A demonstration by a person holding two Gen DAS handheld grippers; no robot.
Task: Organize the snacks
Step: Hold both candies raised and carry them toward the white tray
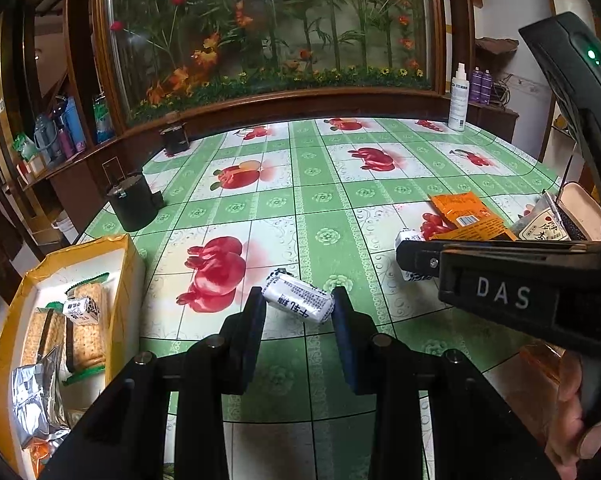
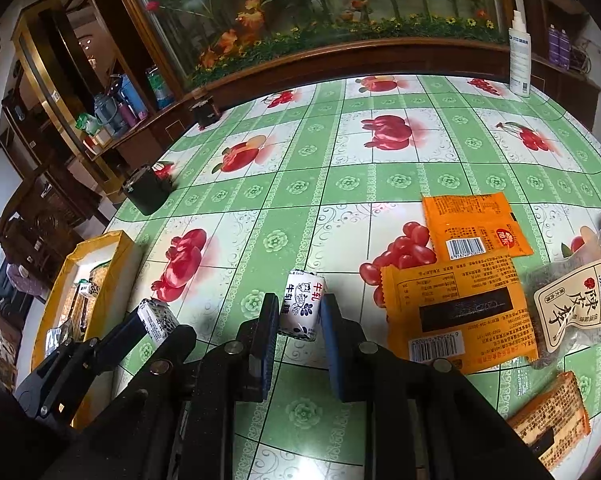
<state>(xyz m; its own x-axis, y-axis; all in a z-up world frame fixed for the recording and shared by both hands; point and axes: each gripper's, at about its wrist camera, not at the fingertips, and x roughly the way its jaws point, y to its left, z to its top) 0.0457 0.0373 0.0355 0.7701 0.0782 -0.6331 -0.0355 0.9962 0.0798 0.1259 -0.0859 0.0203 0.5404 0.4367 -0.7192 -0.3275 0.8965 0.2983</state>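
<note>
White wrappers mark the two milk candies now held. The left gripper (image 1: 298,312) pinches one candy (image 1: 299,303) between its fingers, the roll lying crosswise and tilted above the green checked tablecloth (image 1: 320,200). The right gripper (image 2: 300,312) has its pads pressed on a second candy (image 2: 302,308), which stands upright between them, printed side to the camera. From the right wrist view, the left gripper sits just left of the right one, near the yellow box (image 2: 112,248). That box (image 1: 128,248) stands at the table's left edge and holds cracker packs (image 1: 86,328), a silver pouch (image 1: 36,396) and another small candy (image 1: 80,310). To the right on the cloth lie two orange packets (image 2: 472,224) (image 2: 456,312), overlapping, and a clear plum bag (image 2: 568,312) beside them.
</note>
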